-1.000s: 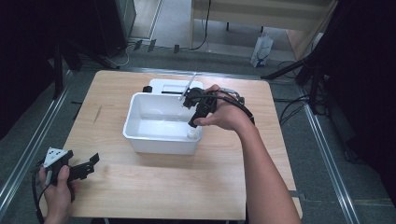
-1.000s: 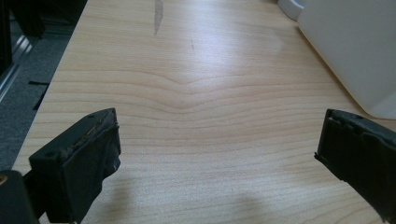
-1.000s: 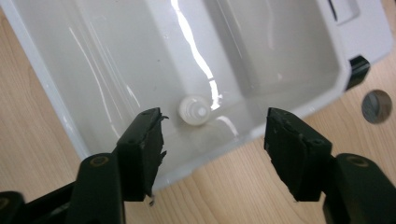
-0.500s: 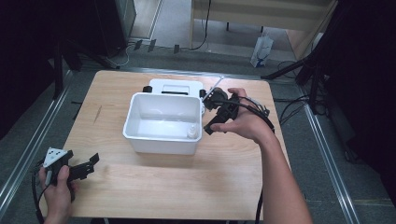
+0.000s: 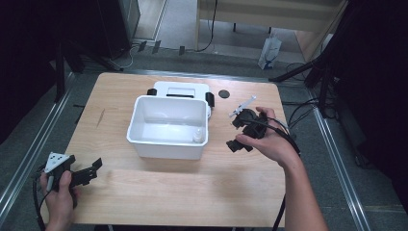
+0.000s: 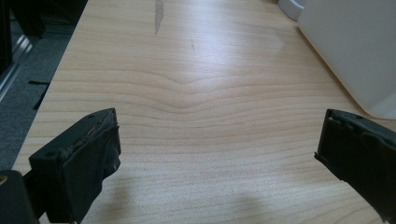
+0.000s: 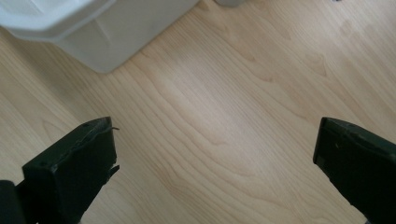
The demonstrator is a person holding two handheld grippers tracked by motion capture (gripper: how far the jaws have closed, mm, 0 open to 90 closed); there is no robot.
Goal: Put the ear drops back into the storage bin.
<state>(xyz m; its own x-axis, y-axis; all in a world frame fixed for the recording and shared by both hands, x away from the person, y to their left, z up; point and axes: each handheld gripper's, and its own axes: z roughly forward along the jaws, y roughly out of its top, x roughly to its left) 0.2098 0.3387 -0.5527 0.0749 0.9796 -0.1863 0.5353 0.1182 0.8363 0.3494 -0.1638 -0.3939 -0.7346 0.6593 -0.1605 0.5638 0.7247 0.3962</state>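
Note:
A white plastic tub stands in the middle of the wooden table. A small white bottle stands upright in its front right corner. My right gripper hovers just right of the tub, open, with nothing between its jaws; in the right gripper view I see bare wood and the tub's corner. My left gripper rests at the table's front left, open and empty. Seen from the left gripper, the tub's wall is at the right.
A white lid-like piece with black latches lies behind the tub. A small black disc sits to its right. A clear syringe-like item lies just beyond the right gripper. A dark streak marks the wood on the left.
My right gripper has come away from over the tub's right side and now sits lower, to the tub's right. The small bottle now shows in the tub's corner. The left gripper has stayed put.

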